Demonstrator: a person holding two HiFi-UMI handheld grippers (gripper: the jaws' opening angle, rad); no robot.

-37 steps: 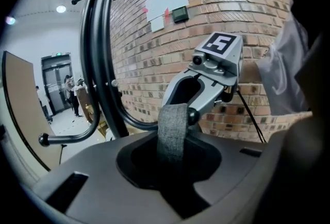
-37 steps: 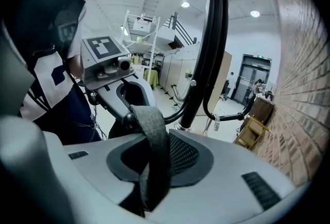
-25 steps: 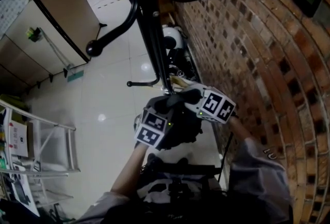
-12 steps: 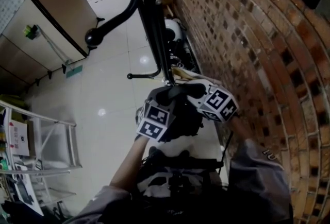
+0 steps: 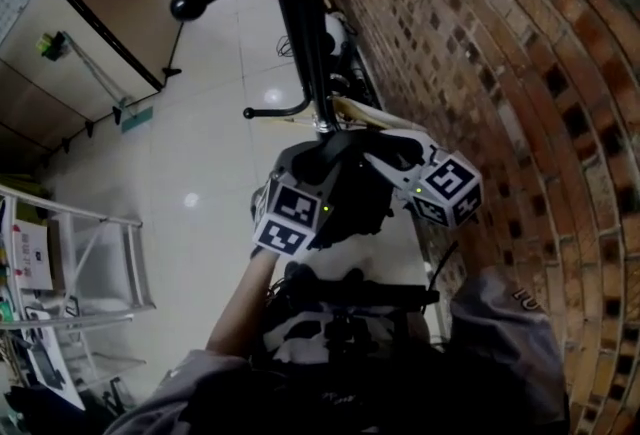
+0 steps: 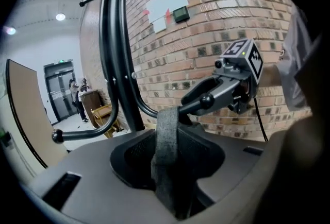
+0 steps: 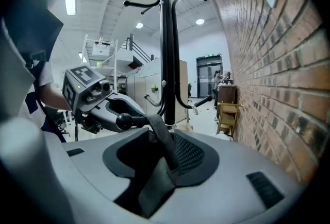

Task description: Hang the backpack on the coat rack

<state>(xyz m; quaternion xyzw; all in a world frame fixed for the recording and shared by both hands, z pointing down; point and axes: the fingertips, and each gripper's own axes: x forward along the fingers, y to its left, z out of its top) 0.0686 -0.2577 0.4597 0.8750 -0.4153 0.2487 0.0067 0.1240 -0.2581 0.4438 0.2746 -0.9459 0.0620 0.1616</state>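
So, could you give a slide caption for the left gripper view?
Grey backpack, strap looped over a coat rack hook, beside brick wall.

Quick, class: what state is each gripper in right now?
Left gripper: jaws opening, backpack strap between them.
Right gripper: jaws opening, backpack strap between them too.

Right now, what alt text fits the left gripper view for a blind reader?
A grey strap hangs over a ball-tipped hook of the black coat rack and drops between the left gripper's opening fingers, which do not press it. The right gripper reaches in from the picture's right, before a brick wall.
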